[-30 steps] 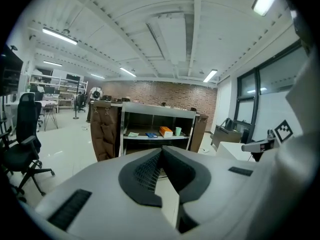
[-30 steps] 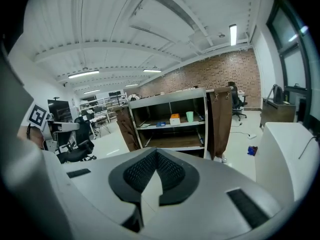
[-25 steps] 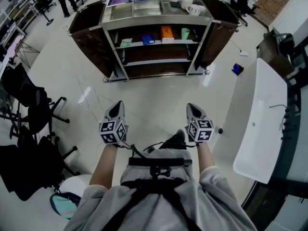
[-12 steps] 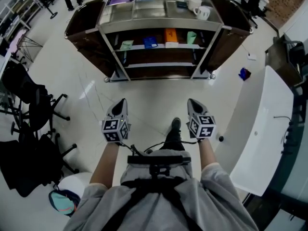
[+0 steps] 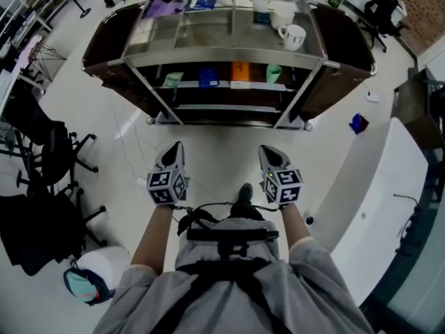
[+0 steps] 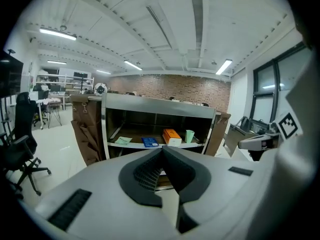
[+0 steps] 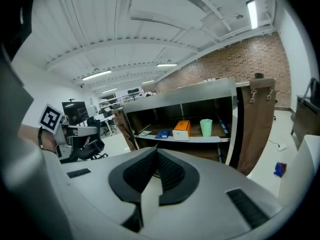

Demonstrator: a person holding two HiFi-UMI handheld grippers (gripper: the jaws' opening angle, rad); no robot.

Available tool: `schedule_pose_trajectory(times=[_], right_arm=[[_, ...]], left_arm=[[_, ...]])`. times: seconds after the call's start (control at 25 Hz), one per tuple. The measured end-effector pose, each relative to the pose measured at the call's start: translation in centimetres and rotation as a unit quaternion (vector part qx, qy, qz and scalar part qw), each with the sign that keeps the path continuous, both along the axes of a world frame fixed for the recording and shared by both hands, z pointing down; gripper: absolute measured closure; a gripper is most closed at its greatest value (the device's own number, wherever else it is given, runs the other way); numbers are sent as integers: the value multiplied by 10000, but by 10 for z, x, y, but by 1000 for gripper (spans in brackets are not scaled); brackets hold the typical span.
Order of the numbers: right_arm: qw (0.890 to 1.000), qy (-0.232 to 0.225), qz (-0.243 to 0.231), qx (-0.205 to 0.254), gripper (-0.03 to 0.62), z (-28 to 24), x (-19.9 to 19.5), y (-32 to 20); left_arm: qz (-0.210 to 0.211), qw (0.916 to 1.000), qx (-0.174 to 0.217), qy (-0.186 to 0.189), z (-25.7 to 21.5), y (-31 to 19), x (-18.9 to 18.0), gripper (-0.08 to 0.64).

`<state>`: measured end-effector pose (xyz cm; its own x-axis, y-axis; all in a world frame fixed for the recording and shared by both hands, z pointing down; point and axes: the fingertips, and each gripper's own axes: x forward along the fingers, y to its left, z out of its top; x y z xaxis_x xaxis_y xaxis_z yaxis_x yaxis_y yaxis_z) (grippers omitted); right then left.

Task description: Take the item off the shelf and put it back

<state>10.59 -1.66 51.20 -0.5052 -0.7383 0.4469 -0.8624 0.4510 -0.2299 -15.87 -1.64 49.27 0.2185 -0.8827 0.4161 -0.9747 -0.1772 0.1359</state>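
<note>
A steel shelf cart [image 5: 229,54] stands ahead of me. Its middle shelf holds a flat green item [image 5: 172,79], a blue packet [image 5: 208,77], an orange box [image 5: 240,71] and a green cup [image 5: 274,73]. The left gripper view shows the same orange box [image 6: 171,135] and green cup [image 6: 189,136]; the right gripper view shows the orange box [image 7: 181,128] and green cup [image 7: 206,127]. My left gripper [image 5: 175,148] and right gripper [image 5: 267,151] are held side by side above the floor, well short of the cart. Both are shut and empty, with the jaws meeting at the tip.
White mugs [image 5: 292,36] and a purple item [image 5: 164,7] sit on the cart's top. Black office chairs [image 5: 42,165] stand to the left, and a teal bag [image 5: 83,285] lies near my feet. A white table [image 5: 379,200] runs along the right, with a blue object [image 5: 359,123] on the floor.
The cart has come nearer and sits lower in the head view as I step towards it. Both grippers stay shut and keep their place in front of me.
</note>
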Motion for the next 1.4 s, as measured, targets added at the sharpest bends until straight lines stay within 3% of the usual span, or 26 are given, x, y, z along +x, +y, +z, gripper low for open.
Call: schedule_pose_trajectory(times=[0.12,0.32,0.6,0.72,0.8,0.84,1.0,1.12,1.28,1.4], right_arm=[[9997,18,-228,10,583,2,4,-28],[9997,-77,-222,-94,583,9,10,-57],[9999,-90,52,-66,583,18,9,-83],[9999,-71,67,-75,583,21,3,-90],[9999,-77,80,-92,583,27,-2,-97],[9999,-94,86,-111,583,31,-5,-100],[9998,-101,55,-192,583,62,-24,-115],[9996,-26,26,-272,583,88,-42,-127],[9994,5,98,-323,583,116,-63,-148],[9995,1,56,-303,583,131,-77,-166]], left_arm=[[-136,9998,-44,127,2,-30,15,552],[-160,9997,-179,67,9,-61,25,552],[348,9957,-105,-850,18,-111,32,552],[598,9901,-192,-1252,34,-136,32,549],[993,9787,-259,-1777,57,-153,33,540],[1210,9708,-253,-2054,70,-162,35,501],[1881,9345,-80,-3021,107,-203,41,447],[2120,9065,138,-3649,129,-234,38,412],[2313,8759,261,-4226,161,-267,34,342],[2460,8458,402,-4717,179,-292,35,329]])
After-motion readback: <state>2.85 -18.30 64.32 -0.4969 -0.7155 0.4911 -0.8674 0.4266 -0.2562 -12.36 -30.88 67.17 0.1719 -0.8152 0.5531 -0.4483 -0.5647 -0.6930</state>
